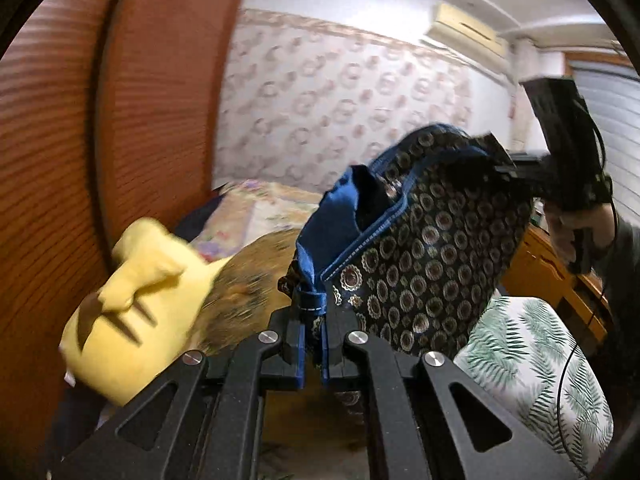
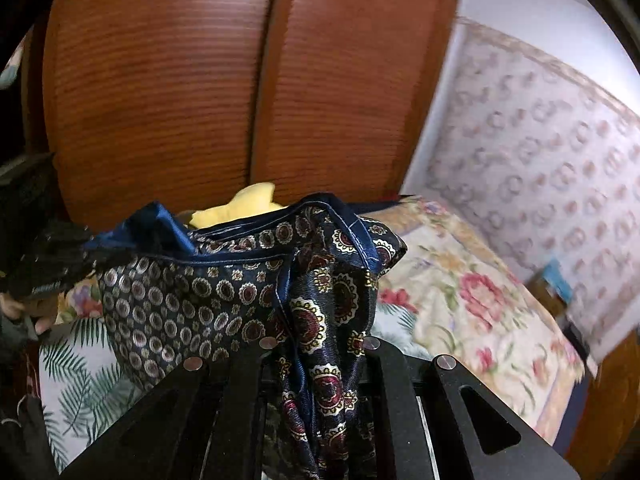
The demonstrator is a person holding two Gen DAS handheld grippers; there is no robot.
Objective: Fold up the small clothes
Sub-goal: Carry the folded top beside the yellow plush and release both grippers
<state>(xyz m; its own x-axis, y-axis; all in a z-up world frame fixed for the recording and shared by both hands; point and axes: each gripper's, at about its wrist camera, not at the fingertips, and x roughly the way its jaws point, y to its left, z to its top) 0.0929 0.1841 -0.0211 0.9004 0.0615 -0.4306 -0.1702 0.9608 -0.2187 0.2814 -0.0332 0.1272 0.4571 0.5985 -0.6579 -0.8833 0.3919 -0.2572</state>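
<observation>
Two grippers hold one garment up between them — a dark navy patterned cloth (image 1: 420,264) with a blue hem, printed with small round medallions. In the left wrist view the left gripper (image 1: 314,344) sits at bottom centre, its jaws pressed together on a blue edge of the cloth. The right gripper (image 1: 520,172) shows at the right of that frame, clamped on the far corner, a hand (image 1: 580,236) below it. In the right wrist view the cloth (image 2: 224,292) drapes over the right gripper (image 2: 320,356), whose fingertips are hidden under the folds. A yellow plush toy (image 1: 136,308) lies lower left, blurred, against the wooden wardrobe (image 1: 60,160). Below — a floral bedspread (image 2: 472,304) and a palm-leaf sheet (image 1: 532,360).
</observation>
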